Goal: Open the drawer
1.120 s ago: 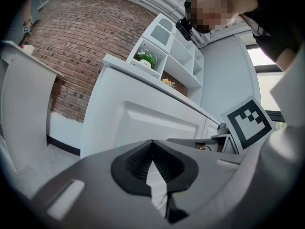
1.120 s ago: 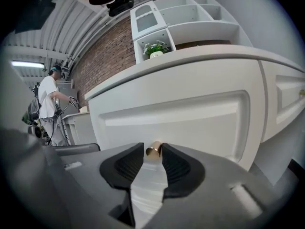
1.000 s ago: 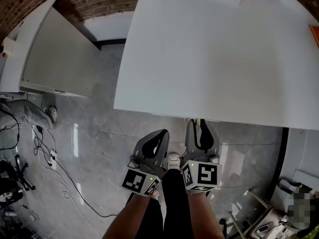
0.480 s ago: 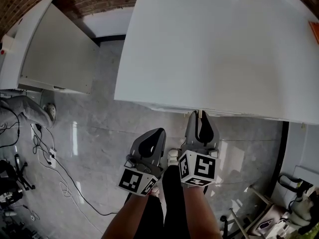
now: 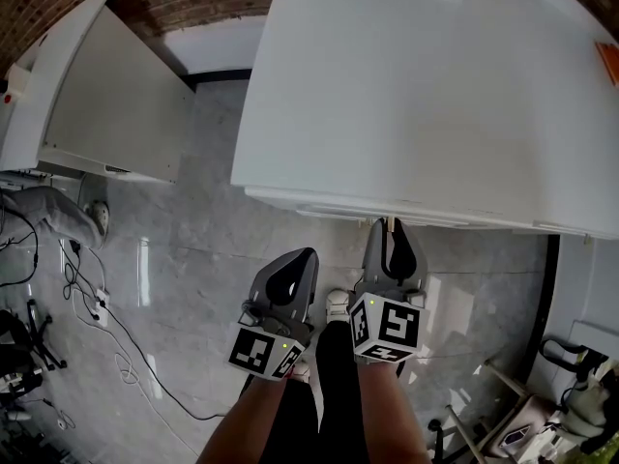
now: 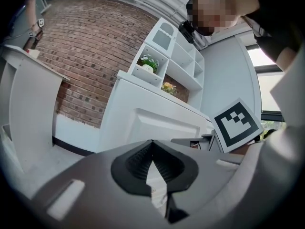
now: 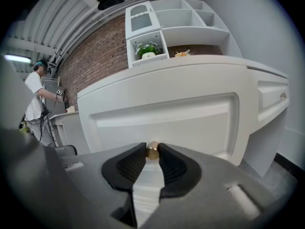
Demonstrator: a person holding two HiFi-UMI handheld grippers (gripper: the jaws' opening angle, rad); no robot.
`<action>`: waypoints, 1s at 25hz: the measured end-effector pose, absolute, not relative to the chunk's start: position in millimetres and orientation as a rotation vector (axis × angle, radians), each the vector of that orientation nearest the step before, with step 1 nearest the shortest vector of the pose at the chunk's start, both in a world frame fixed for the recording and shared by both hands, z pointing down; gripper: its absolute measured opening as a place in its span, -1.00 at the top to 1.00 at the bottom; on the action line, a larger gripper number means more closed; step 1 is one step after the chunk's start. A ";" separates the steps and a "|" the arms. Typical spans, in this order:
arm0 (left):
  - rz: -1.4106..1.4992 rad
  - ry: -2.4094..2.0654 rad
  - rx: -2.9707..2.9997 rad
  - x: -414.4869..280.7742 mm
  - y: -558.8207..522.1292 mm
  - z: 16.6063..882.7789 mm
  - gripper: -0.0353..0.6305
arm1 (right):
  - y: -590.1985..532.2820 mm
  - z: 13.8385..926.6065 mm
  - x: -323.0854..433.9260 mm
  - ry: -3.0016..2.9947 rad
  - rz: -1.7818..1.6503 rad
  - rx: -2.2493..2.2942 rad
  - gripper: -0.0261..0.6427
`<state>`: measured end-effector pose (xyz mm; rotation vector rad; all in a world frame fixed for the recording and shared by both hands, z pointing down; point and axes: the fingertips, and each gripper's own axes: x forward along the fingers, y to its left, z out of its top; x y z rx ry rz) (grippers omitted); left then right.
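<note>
A white desk [image 5: 435, 95] fills the upper right of the head view, and a strip of its drawer front [image 5: 455, 218] shows below the near edge. In the right gripper view the panelled drawer front [image 7: 190, 123] faces me, with a small brass knob [image 7: 153, 151] at its middle. My right gripper [image 7: 152, 147] has just closed, and its pads clamp that knob from both sides. My left gripper [image 5: 295, 259] hangs lower left of the right gripper [image 5: 390, 225], short of the desk, shut on nothing.
A second white table [image 5: 106, 104] stands at the left before a brick wall. Cables [image 5: 97, 307] lie on the grey floor. A shelf unit with a plant [image 7: 147, 51] stands on the desk. A person [image 7: 35, 104] works far left. Another drawer [image 7: 274, 99] is at the right.
The right gripper's jaws have closed on the knob. A strip of the drawer front now shows out from under the desk edge. The left gripper has shifted slightly.
</note>
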<state>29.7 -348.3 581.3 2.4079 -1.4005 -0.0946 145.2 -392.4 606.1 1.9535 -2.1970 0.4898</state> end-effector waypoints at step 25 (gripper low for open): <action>-0.073 -1.379 2.493 36.5 -309.8 568.1 0.89 | -337.5 606.4 139.8 -2.189 0.361 1.906 0.67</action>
